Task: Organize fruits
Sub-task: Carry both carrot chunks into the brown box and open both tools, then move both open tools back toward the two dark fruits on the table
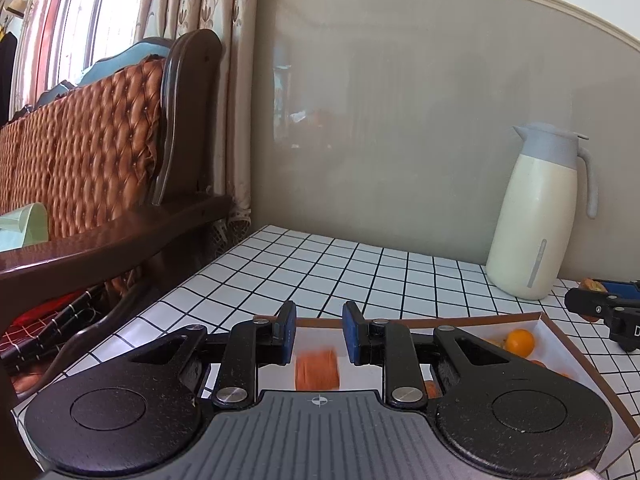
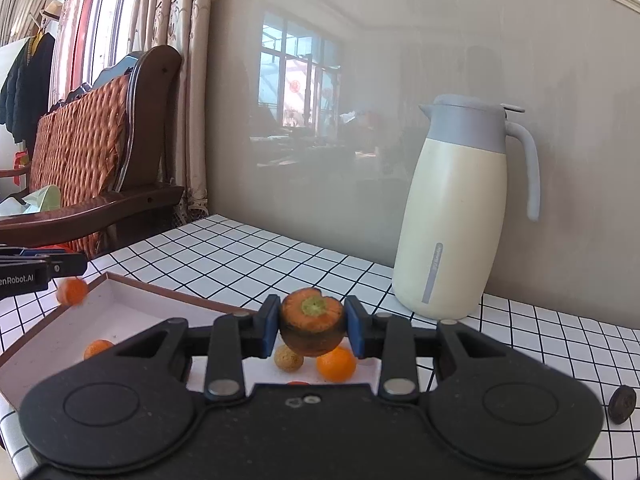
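Note:
My right gripper [image 2: 312, 326] is shut on an orange-brown fruit with a green calyx [image 2: 312, 320] and holds it above the white box with a brown rim [image 2: 108, 276]. In the box below lie a small orange [image 2: 336, 364], a tan nut-like ball [image 2: 288, 358] and another orange [image 2: 98, 348]. My left gripper [image 1: 320, 332] hangs over the box's left part [image 1: 540, 314], pads close together with nothing between them. A blurred orange fruit [image 1: 316, 368] shows just under those pads, free of them; the right wrist view shows this blurred fruit [image 2: 72, 291] below the left fingertips.
A cream and grey thermos jug [image 2: 460, 216] stands against the wall behind the box on the grid-patterned tablecloth [image 1: 320, 264]. A dark round piece [image 2: 622, 404] lies on the cloth at the right. A wooden bench with a quilted brown cushion [image 1: 100, 152] adjoins the table's left edge.

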Tool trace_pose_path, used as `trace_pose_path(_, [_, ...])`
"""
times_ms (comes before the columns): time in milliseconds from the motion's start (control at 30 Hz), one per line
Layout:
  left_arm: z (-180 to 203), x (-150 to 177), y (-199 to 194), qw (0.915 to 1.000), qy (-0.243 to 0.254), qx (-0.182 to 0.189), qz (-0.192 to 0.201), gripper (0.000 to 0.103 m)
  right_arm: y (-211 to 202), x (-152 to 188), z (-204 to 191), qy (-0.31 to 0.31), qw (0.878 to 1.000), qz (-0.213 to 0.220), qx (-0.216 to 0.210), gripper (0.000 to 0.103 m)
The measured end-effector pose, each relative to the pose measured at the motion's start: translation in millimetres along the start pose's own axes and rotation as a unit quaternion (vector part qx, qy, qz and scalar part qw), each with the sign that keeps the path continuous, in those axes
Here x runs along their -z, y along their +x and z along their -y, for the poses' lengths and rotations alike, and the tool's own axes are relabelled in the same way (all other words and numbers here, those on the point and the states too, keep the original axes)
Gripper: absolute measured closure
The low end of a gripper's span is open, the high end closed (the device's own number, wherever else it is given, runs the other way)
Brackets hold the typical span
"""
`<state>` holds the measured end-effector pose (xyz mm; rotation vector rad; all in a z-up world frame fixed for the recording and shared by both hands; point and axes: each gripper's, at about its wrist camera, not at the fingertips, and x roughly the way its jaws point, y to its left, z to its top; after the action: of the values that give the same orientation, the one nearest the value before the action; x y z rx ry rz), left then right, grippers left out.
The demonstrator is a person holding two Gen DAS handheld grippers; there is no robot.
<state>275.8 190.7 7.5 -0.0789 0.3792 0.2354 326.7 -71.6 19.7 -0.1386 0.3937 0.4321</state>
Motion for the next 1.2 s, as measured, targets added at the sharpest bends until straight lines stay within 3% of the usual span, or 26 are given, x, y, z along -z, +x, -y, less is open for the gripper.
trace_pose_path(367, [-5.0, 1.9, 14.2, 0.9999, 0.003, -0.004, -0.017, 0.075, 15.7, 0.3, -1.7, -0.010, 1.000, -0.023, -0.009, 0.075])
trace_pose_path(400, [-3.8, 3.0, 14.5, 0.9997, 0.006, -0.016, -0.015, 0.044, 19.7, 1.0, -2.8, -0.019, 0.999, -0.030, 0.000, 0.065])
trace_pose_path(433, [-3.2, 4.2, 12.2, 0.9996, 0.005, -0.027, -0.005, 0.020, 19.6, 2.6, -2.5, -0.020, 0.999, -0.020, 0.017, 0.033])
trace_pose_path(467, [-2.6, 4.7, 7.4, 0.9994, 0.008, -0.030, 0.014, 0.002, 16.3, 4.6, -0.4, -0.012, 1.000, -0.003, 0.028, 0.019])
trace_pose_path(567, [-2.8, 2.5, -0.3, 0.9990, 0.008, -0.033, 0.028, 0.002, 10.4, 1.6, 5.1, -0.004, 0.999, 0.005, 0.033, 0.016])
trace_pose_path(600, [-2.8, 3.4, -1.3, 0.9990, 0.007, -0.033, 0.028, 0.002, 8.6, 1.5, 6.1, -0.002, 0.999, 0.012, 0.037, 0.005])
trace_pose_path(1000, [7.1, 16.2, -28.2, 0.9997, 0.001, -0.011, 0.022, 0.000, -25.1, 9.0, 26.6, 0.026, 0.998, 0.022, 0.053, 0.006])
trace_pose_path(1200, [32.3, 25.0, -63.4, 0.9986, 0.027, 0.001, 0.046, 0.000, -61.2, 22.8, 34.7, 0.025, 0.996, 0.040, 0.075, 0.006])
